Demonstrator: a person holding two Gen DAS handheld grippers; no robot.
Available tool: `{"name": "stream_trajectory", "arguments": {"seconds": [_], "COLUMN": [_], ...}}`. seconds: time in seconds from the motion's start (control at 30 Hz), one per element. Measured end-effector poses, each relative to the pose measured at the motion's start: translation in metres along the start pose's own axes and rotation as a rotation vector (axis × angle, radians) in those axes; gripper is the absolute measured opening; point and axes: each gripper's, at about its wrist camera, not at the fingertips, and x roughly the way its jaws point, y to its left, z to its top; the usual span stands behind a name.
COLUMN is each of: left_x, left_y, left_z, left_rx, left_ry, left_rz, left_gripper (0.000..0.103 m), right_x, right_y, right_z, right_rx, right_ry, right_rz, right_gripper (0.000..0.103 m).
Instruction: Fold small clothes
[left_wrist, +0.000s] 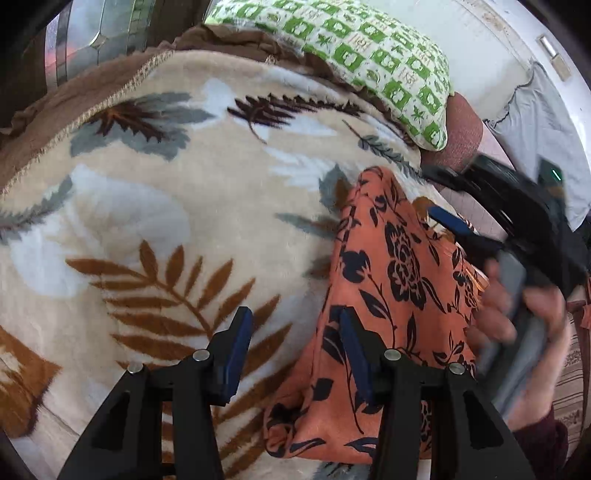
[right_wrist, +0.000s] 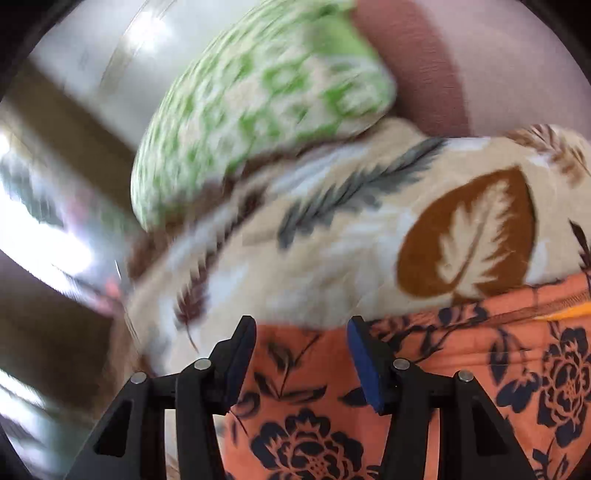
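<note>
Both the left tongs and right tongs gape empty over the orange floral garment, so a careless pinch could snag the leaf-print blanket underneath.

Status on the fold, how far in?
Early. Done: the orange floral garment lies on the leaf-print blanket, bunched up, with no neat fold showing. In hand: nothing; the left tool and right tool both hover open over it. Left: grasp an edge, flatten, fold.
</note>
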Motion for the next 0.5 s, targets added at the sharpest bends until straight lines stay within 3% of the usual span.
{"name": "stream_trajectory", "arguments": {"seconds": [0.07, 0.2, 0.23, 0.27, 0.3, 0.43, 0.47, 0.5], "left_x": [-0.003, -0.011, -0.013, -0.014, -0.013, 0.014, 0.018, 0.017], "left_y": [-0.007, -0.029, -0.037, -0.046, -0.053, -0.062, -0.063, -0.065], "left_z": [0.001, -0.003, -0.005, -0.008, -0.011, -0.022, -0.024, -0.025], "left_rx": [0.033, 0.086, 0.110, 0.144, 0.169, 0.186, 0.195, 0.209], "left_ry": [-0.010, -0.039, -0.048, -0.054, -0.052, 0.026, 0.023, 0.016], "left_rz": [-0.001, -0.050, -0.066, -0.077, -0.077, -0.003, 0.020, 0.034], "left_gripper": [0.050, 0.050, 0.050, 0.050, 0.050, 0.050, 0.050, 0.050], "right_x": [-0.026, -0.096, -0.114, -0.135, -0.158, -0.215, -0.216, -0.212], "right_y": [-0.009, -0.050, -0.060, -0.075, -0.091, -0.149, -0.167, -0.186], "right_z": [-0.004, -0.031, -0.042, -0.055, -0.070, -0.112, -0.121, -0.129], "right_rx": [-0.009, -0.039, -0.031, -0.030, -0.030, 0.032, 0.081, 0.132], "right_ry": [-0.010, -0.034, -0.038, -0.047, -0.061, -0.112, -0.079, -0.023], "right_rz": [0.018, -0.060, -0.090, -0.118, -0.153, -0.278, -0.295, -0.325], "right_gripper": [0.055, 0.053, 0.048, 0.036, 0.035, 0.033, 0.034, 0.025]}}
